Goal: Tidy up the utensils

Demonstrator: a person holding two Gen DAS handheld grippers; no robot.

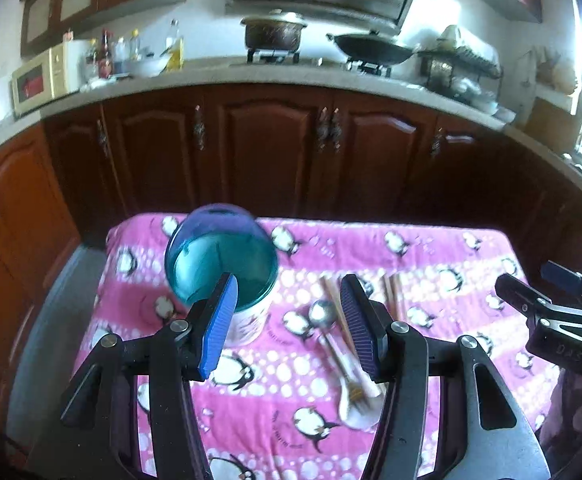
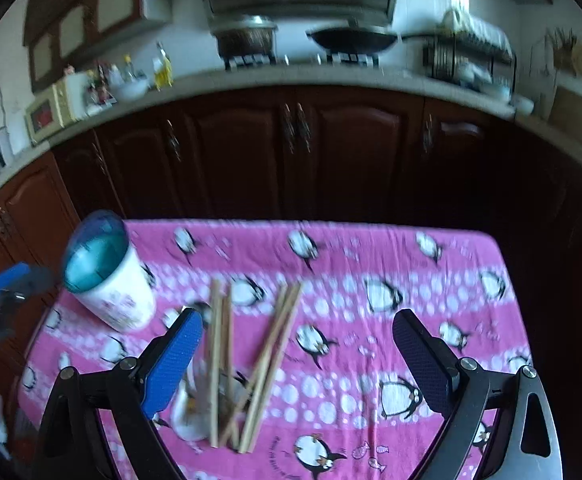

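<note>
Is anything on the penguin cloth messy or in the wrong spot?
Yes. The chopsticks lie crisscrossed in a loose pile with a metal spoon and a white spoon, beside the cup, which stands upright and looks empty.

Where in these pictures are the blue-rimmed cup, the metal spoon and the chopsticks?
blue-rimmed cup [image 2: 109,280]: right wrist view, on its white side wall.
metal spoon [image 1: 322,312]: left wrist view, on its round bowl.
chopsticks [image 2: 275,340]: right wrist view, midway along the right-hand pair.
</note>
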